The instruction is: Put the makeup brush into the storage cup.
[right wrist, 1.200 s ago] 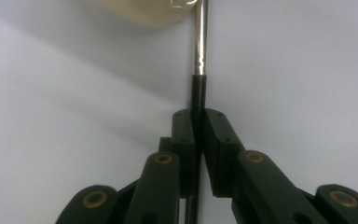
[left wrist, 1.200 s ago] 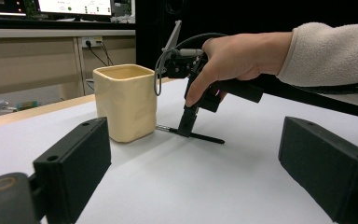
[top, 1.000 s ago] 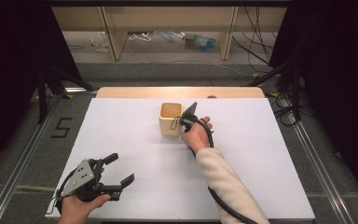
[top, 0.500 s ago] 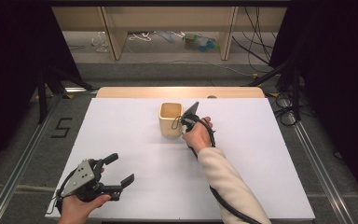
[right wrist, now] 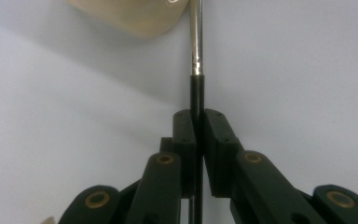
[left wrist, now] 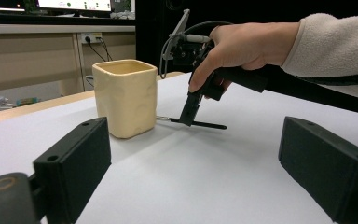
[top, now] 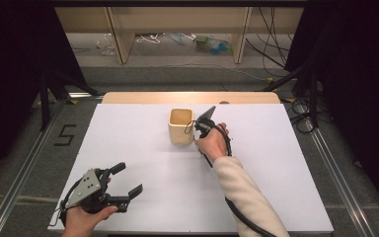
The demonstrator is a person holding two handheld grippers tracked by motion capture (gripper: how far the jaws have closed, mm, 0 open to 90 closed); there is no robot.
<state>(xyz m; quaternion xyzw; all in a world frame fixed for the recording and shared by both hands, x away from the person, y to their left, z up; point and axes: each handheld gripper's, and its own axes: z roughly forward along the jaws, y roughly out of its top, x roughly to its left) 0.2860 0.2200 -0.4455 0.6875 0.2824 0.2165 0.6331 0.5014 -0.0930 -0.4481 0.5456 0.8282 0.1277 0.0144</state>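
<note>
A cream square cup stands upright on the white table. Just right of it my right gripper points down, shut on a slender tool with a black handle and a silver shaft. The left gripper view shows the tool lying low and level by the table, its metal end reaching the base of the cup, with the right gripper pinching the handle. My left gripper rests at the front left in a hand, open and holding nothing, its jaws wide apart.
A wooden strip edges the table's far side. Beyond it are shelf legs and cables on the floor. Metal rails run along both sides. A floor mark "5" sits at the left.
</note>
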